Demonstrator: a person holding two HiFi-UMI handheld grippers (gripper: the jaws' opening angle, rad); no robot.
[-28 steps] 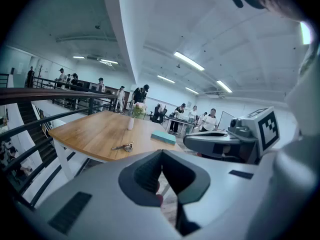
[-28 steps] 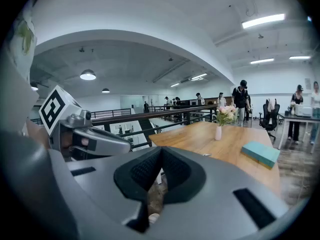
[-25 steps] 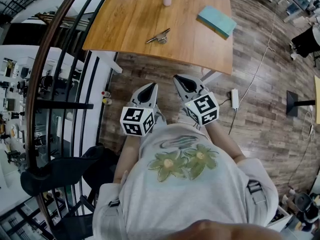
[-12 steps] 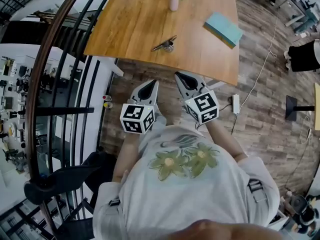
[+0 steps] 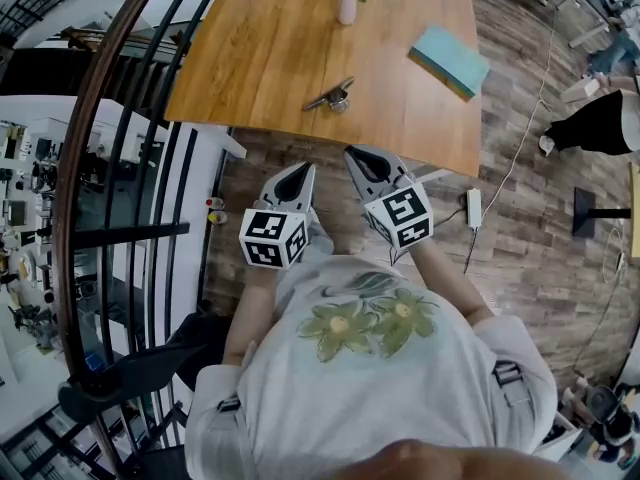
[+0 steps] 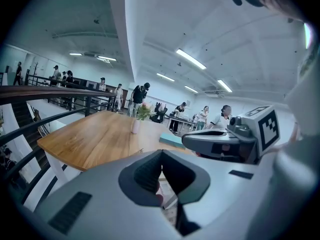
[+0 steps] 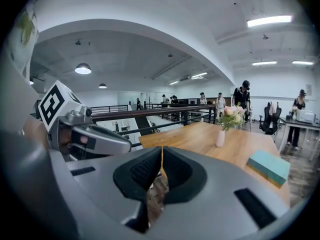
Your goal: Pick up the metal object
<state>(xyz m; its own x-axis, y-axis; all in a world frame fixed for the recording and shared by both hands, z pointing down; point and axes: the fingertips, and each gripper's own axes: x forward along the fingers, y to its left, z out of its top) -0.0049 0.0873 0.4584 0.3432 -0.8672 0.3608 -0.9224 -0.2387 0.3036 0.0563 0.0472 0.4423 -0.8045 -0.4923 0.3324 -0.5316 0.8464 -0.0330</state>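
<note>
Head view: the metal object (image 5: 330,95) lies untouched on the table (image 5: 250,38); the left gripper (image 5: 297,173) and right gripper (image 5: 360,156) hang short of it

Left gripper view: jaws pressed together, nothing between them

Right gripper view: jaws likewise together and empty, so the whole pickup is yet to do

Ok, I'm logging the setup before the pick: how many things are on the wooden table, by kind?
metal object: 1
teal book: 1
vase with flowers: 1
Total: 3
</note>
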